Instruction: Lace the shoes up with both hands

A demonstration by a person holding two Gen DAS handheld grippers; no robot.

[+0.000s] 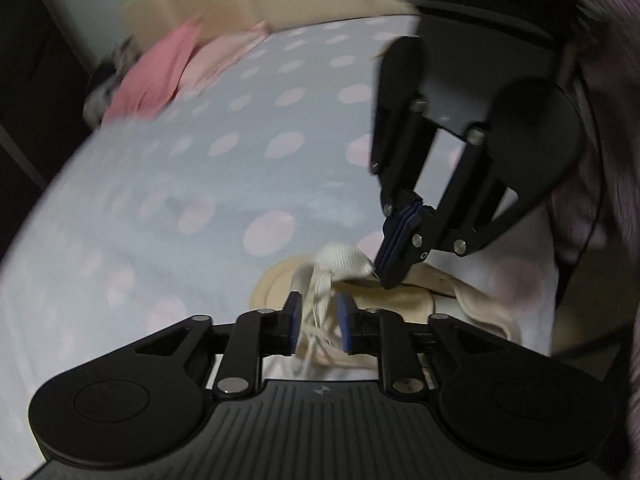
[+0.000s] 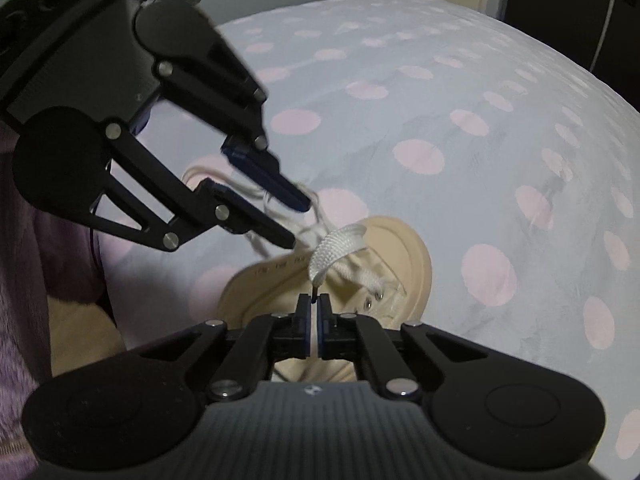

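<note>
left gripper (image 1: 318, 322): jaws parted, pads clear of contact, pointing steeply downward | right gripper (image 2: 315, 305): jaws closed, pinching lace tip (image 2: 316, 290), angled down, tips near left gripper | sleeve (image 2: 16, 320): beside grippers

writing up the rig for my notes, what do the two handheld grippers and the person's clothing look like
Both the left gripper and the right gripper are matte black, with scissor-like linkage arms joined by silver rivets, round disc-shaped housings on either side, and a ribbed grey base bearing a small round emblem. The fingertips carry dark blue pads. A fuzzy lilac sleeve shows at the edge.
</note>
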